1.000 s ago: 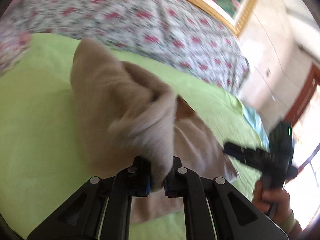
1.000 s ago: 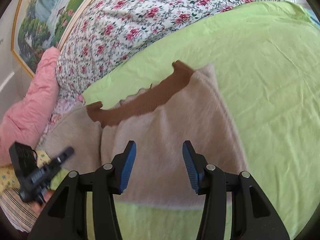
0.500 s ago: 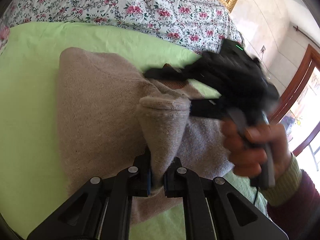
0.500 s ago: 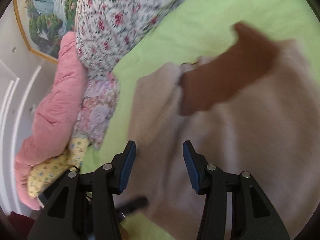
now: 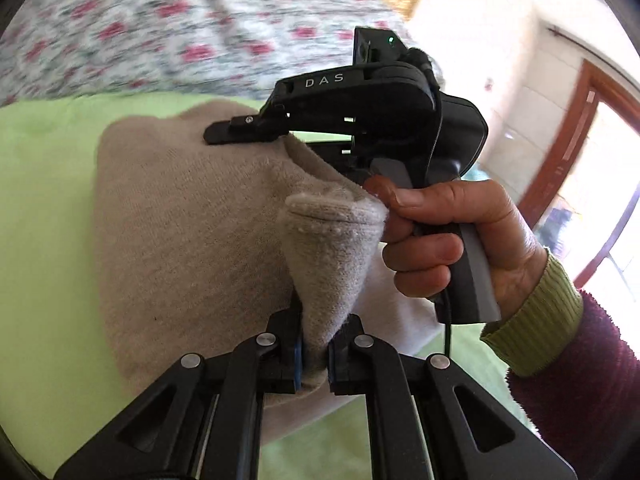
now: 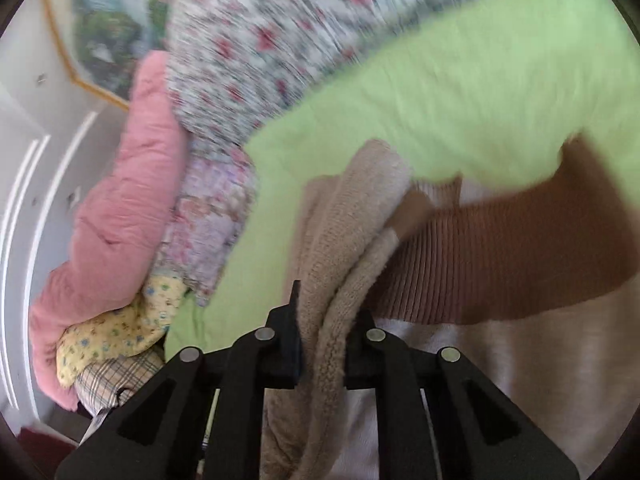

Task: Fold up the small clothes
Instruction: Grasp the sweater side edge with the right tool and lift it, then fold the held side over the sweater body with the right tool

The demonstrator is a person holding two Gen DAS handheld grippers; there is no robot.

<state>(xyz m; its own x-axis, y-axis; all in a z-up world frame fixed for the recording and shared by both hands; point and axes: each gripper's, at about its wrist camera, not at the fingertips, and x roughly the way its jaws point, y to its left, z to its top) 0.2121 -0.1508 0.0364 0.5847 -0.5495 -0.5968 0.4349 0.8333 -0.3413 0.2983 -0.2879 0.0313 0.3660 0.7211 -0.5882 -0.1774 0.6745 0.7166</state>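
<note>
A beige knit sweater (image 5: 180, 220) with a brown ribbed band (image 6: 520, 248) lies on a lime-green sheet (image 5: 40, 220). My left gripper (image 5: 314, 360) is shut on a raised fold of the sweater and holds it up in a peak. In the left wrist view a person's hand (image 5: 460, 240) holds my right gripper (image 5: 248, 130) just behind that peak, its fingers lying along the sweater's far edge. In the right wrist view my right gripper (image 6: 322, 344) has a thick doubled beige fold (image 6: 352, 220) between its jaws, which are closing and press on the knit.
A floral quilt (image 5: 160, 32) is heaped along the far side of the bed. A pink duvet (image 6: 132, 200) and a yellow patterned cloth (image 6: 120, 328) are piled at the left. There is a framed picture (image 6: 104, 40) on the wall and a wooden door frame (image 5: 568, 160) at the right.
My right gripper swung from open above the sweater's middle to its edge beside the left gripper and closed on a fold. My left gripper kept its grip while shifting sideways.
</note>
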